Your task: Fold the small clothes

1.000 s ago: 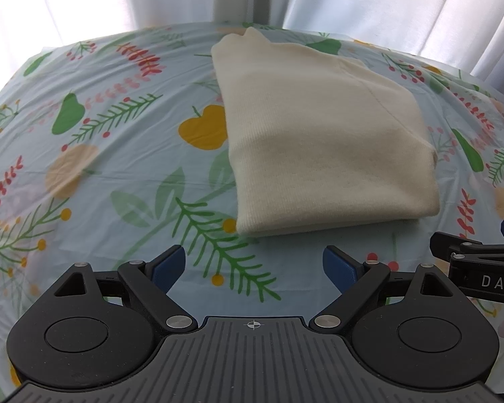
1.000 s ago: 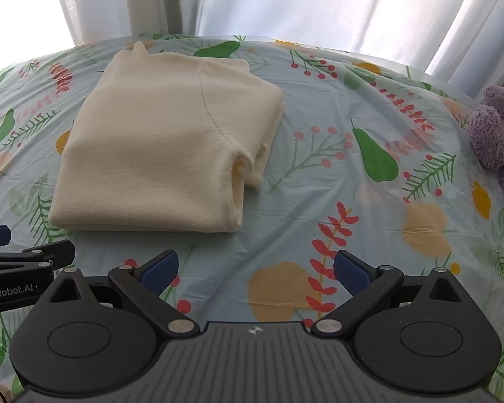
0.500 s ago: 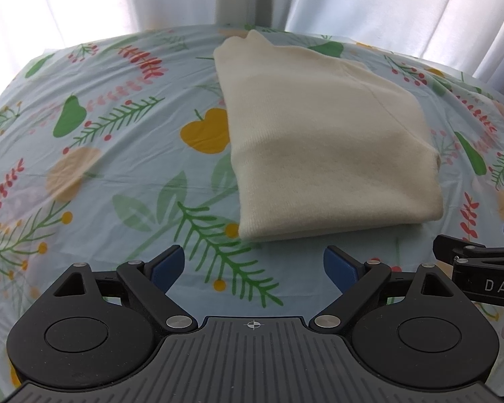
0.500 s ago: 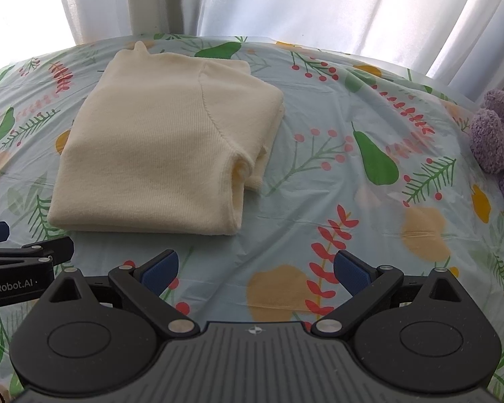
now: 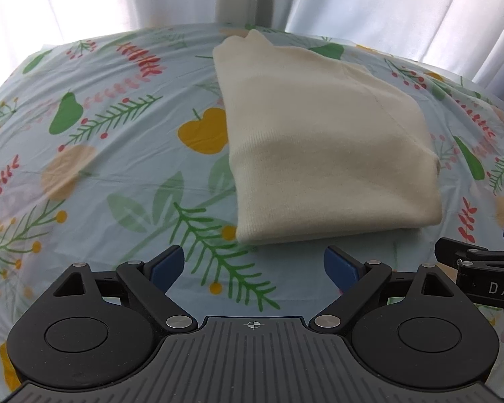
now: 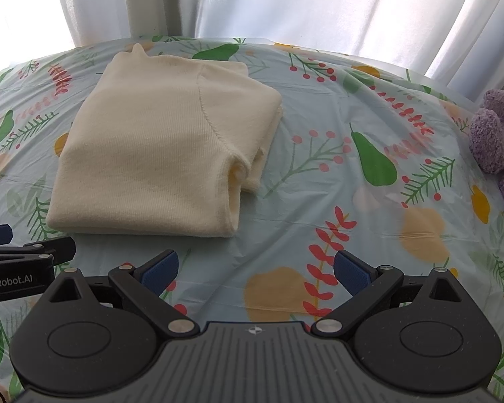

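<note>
A cream knitted sweater [image 5: 322,147] lies folded into a compact rectangle on the fruit-and-leaf patterned tablecloth [image 5: 111,154]. In the right wrist view the same sweater [image 6: 158,154] sits left of centre, with a folded sleeve edge showing on its right side. My left gripper [image 5: 253,267] is open just in front of the sweater's near edge, with nothing between its blue pads. My right gripper [image 6: 255,270] is open too, over bare cloth to the right of the sweater's near corner. Each gripper shows at the edge of the other's view.
A purple plush toy [image 6: 497,141] sits at the table's right edge. White curtains [image 6: 285,3] hang behind the far edge. The printed cloth [image 6: 369,201] between sweater and toy is bare.
Both grippers have pulled back a little from the sweater and risen slightly. The sweater has not moved, and both grippers stay open.
</note>
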Demonstrator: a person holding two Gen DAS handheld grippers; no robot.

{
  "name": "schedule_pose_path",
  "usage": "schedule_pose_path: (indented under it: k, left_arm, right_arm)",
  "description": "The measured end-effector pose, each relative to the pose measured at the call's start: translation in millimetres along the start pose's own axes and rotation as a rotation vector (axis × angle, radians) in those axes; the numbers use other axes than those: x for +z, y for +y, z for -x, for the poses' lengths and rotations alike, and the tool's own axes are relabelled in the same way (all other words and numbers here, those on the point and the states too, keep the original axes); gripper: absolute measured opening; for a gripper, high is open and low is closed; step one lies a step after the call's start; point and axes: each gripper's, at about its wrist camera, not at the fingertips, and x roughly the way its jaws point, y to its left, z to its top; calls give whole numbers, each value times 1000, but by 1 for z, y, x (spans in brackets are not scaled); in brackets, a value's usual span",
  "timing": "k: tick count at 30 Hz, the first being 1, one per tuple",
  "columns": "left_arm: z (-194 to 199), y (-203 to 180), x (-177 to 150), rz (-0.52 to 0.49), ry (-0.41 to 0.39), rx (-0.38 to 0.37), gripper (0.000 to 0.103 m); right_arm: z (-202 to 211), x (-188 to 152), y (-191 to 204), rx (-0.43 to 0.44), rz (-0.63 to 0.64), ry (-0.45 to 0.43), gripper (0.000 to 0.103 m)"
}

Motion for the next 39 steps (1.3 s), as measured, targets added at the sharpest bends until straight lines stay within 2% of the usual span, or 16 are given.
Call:
schedule_pose_path:
  k: [39]
  left_arm:
    - [-2, -13, -4, -66, 3, 12, 95]
  right_arm:
    - [-4, -1, 1, -17, -2, 1, 99]
